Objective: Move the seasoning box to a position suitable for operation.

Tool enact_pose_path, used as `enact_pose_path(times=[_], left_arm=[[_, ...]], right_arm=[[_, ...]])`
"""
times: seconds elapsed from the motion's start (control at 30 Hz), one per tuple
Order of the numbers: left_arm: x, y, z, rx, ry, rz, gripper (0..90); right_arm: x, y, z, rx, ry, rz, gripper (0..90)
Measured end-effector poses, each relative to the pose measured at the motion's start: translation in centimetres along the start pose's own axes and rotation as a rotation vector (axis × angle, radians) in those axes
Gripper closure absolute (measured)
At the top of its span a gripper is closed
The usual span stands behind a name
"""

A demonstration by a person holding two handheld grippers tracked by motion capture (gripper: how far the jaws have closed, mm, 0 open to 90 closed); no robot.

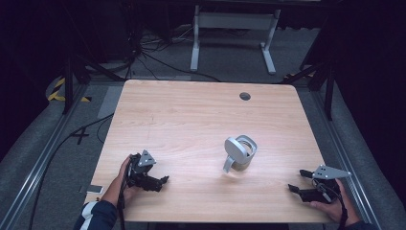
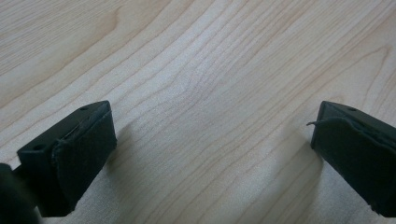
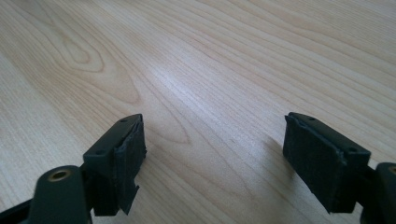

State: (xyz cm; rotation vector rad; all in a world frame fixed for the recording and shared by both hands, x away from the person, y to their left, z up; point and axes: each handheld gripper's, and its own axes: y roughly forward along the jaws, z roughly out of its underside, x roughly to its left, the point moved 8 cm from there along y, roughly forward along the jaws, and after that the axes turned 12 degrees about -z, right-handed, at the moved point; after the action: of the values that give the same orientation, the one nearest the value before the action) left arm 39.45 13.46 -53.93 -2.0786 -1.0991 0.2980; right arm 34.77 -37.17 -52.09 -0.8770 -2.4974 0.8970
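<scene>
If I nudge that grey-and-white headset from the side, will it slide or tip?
The headset looks rigid, so it likely slides as one piece. Its strap loop stands up high, so a high push may tip it. The smooth wooden table probably offers little grip.

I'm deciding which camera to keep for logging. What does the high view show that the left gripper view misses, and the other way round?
High view alone: a grey and white jug-shaped object standing mid-table, the right hand-held gripper, both hands, the floor cables. Left gripper view alone: the worn black pads of the left hand-held gripper close up, spread wide apart with bare wood between. Both share the light wooden table and that left hand-held gripper.
</scene>
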Motion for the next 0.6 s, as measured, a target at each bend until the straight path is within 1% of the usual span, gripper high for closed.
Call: enact_pose_path(times=[0.03, 0.27, 0.37, 0.4, 0.43, 0.47, 0.53, 0.6], left_arm=[[0.07, 0.02, -0.03, -0.005, 0.008, -0.003, 0.5], [0.15, -0.02, 0.03, -0.003, 0.016, 0.005, 0.4], [0.13, -0.05, 0.07, -0.001, 0.014, 0.008, 0.5], [0.12, -0.03, 0.06, -0.003, 0.014, 0.008, 0.5], [0.13, -0.05, 0.08, 0.0, 0.015, 0.008, 0.5], [0.13, -0.05, 0.08, 0.0, 0.015, 0.009, 0.5], [0.13, -0.05, 0.08, 0.0, 0.015, 0.009, 0.5], [0.13, -0.04, 0.08, 0.0, 0.015, 0.009, 0.5]], right_arm=[[0.0, 0.0, 0.0, 0.0, 0.0, 0.0, 21.0], [0.02, -0.04, -0.02, 0.006, 0.002, 0.003, 21.9], [0.06, -0.11, -0.02, 0.01, 0.003, 0.0, 24.8], [0.15, -0.18, -0.05, 0.01, 0.006, -0.001, 28.6], [0.15, -0.18, -0.05, 0.01, 0.006, -0.001, 28.6], [0.18, -0.2, -0.07, 0.009, 0.004, -0.002, 31.0], [0.28, -0.29, -0.19, 0.01, -0.009, -0.007, 43.5], [0.49, -0.31, -0.27, 0.014, -0.016, -0.022, 50.8]])
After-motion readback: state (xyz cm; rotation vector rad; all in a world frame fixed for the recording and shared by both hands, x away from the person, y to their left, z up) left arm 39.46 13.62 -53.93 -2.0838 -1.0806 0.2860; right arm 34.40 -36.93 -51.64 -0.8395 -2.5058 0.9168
